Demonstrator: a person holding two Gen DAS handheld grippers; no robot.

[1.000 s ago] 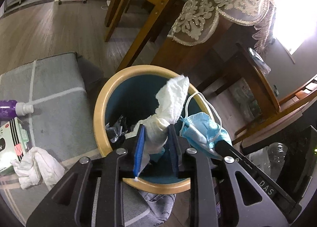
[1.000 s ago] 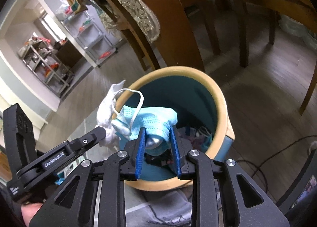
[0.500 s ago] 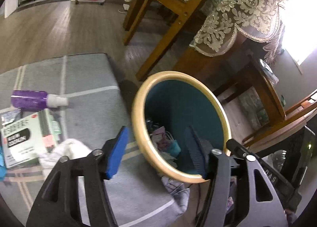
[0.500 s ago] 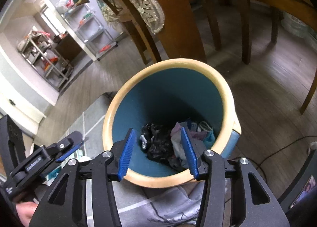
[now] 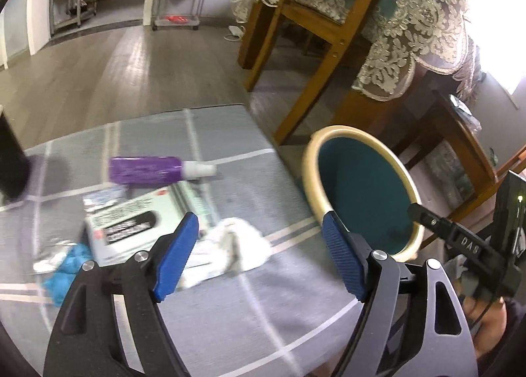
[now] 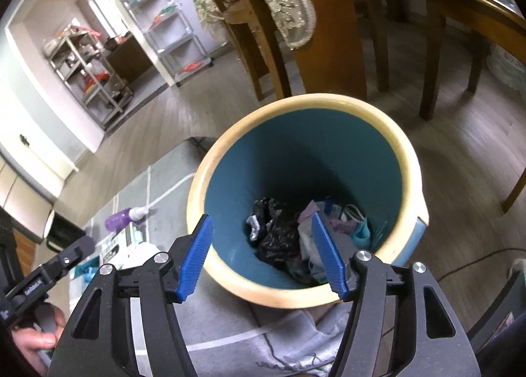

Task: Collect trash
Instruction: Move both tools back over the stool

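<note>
My left gripper (image 5: 259,257) hangs with its jaws spread wide and nothing between them, tipped down over the grey rug (image 5: 230,311); just beyond its blue pads (image 5: 176,255) lies a crumpled white tissue (image 5: 236,252), which I judge the likeliest next pick since it sits nearest the opening; beside it rest a pale green box (image 5: 134,222), a purple spray bottle (image 5: 148,169) lying on its side, and something blue and crumpled (image 5: 65,268) at the rug's left, too blurred to name; my right gripper (image 6: 261,255) is likewise spread wide and empty, poised above the bin (image 6: 407,160), which stands at the rug's edge within easy reach; inside lie black plastic (image 6: 273,229), a blue mask (image 6: 360,229) and other scraps.
</note>
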